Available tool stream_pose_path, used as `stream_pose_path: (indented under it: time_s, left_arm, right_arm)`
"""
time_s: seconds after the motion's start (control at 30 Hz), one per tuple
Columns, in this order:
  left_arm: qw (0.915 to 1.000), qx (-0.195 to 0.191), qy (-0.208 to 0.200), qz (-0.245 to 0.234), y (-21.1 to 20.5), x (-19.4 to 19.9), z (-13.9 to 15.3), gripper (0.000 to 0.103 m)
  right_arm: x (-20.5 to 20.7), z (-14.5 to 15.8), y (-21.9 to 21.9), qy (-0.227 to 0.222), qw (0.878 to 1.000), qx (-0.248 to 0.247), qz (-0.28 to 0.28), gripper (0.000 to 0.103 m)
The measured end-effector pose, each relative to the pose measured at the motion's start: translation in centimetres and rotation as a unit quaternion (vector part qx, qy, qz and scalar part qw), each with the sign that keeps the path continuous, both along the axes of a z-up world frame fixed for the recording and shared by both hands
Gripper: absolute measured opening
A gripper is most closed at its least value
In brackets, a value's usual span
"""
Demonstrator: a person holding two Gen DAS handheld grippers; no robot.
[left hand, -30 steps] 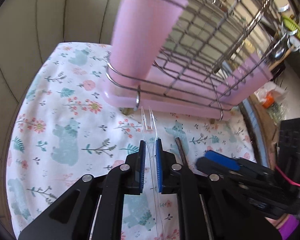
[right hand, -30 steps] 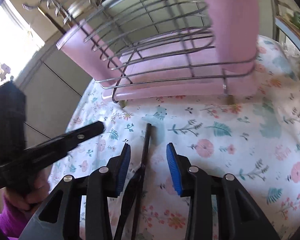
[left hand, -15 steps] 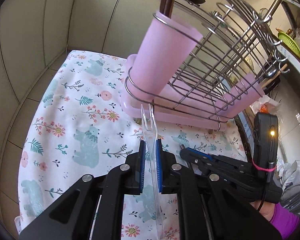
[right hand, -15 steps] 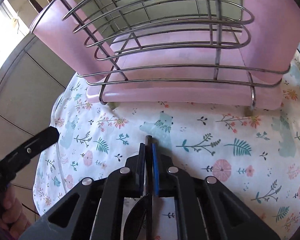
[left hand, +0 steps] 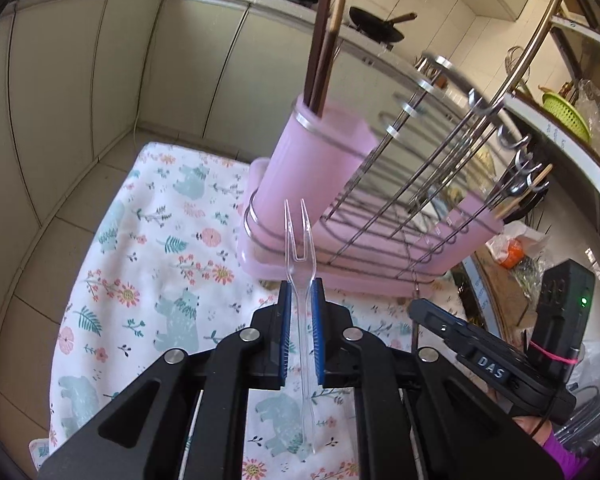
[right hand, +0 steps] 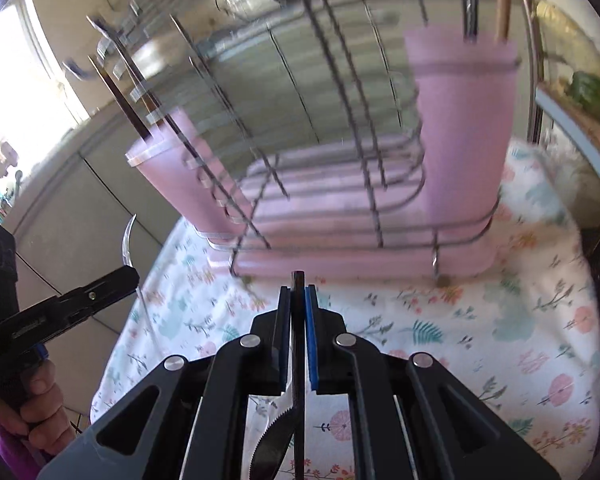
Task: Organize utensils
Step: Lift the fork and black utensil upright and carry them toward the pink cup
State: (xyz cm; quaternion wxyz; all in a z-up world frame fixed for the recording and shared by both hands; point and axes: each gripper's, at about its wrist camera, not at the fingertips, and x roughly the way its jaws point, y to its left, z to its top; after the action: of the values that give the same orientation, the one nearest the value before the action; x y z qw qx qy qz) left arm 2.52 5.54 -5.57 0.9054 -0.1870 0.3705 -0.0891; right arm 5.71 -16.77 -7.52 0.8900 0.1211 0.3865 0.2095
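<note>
My left gripper [left hand: 299, 292] is shut on a clear plastic two-tine fork [left hand: 297, 236], held above the cloth with its tines toward a pink utensil cup [left hand: 312, 164] that holds dark chopsticks [left hand: 320, 40]. My right gripper [right hand: 298, 296] is shut on a black serrated knife [right hand: 298, 360], handle end forward, blade behind the pads. It is raised in front of the wire dish rack [right hand: 340, 120] with its pink tray. A second pink cup [right hand: 464, 132] at the rack's right holds a spoon and a wooden stick. The left gripper and fork also show in the right wrist view [right hand: 128, 276].
A floral cloth [left hand: 148, 280] covers the table under the rack. The right gripper [left hand: 460, 336] shows at the right of the left wrist view. Kitchen cabinets and a counter with pans stand behind. A green basket [left hand: 564, 112] sits far right.
Both grippers have risen from the cloth with their utensils. The right gripper closed on the black knife and lifted it. The left gripper carried the fork up toward the pink cup.
</note>
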Motion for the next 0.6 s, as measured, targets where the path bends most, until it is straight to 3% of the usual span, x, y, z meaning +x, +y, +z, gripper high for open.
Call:
stream_pose_path:
  time_s: [0.2,0.43,0.47,0.6]
  left_arm:
    - [0.9996,0.000,-0.029,0.004,-0.5,-0.7,1.7,0.009]
    - [0.9986,0.004,-0.052,0.002,-0.9,-1.5,3.1,0.008]
    - [0.9984,0.005,-0.056,0.002,-0.9,-1.6,3.3,0.002]
    - [0.9978,0.007,-0.066,0.001,-1.1,-2.0,4.0,0.002]
  right_arm:
    - [-1.3,2.4,-1.6,-0.053,0.998,0.016,-0.013,0.006]
    - [-2.7,4.4,-3.9,-0.085,0.995,0.037,-0.026,0.006]
    - [-2.9,4.6,-4.0,-0.088,0.995,0.038,-0.027,0.006]
    - [-3.6,5.2,-4.3,-0.101,0.994,0.042,-0.029,0.006]
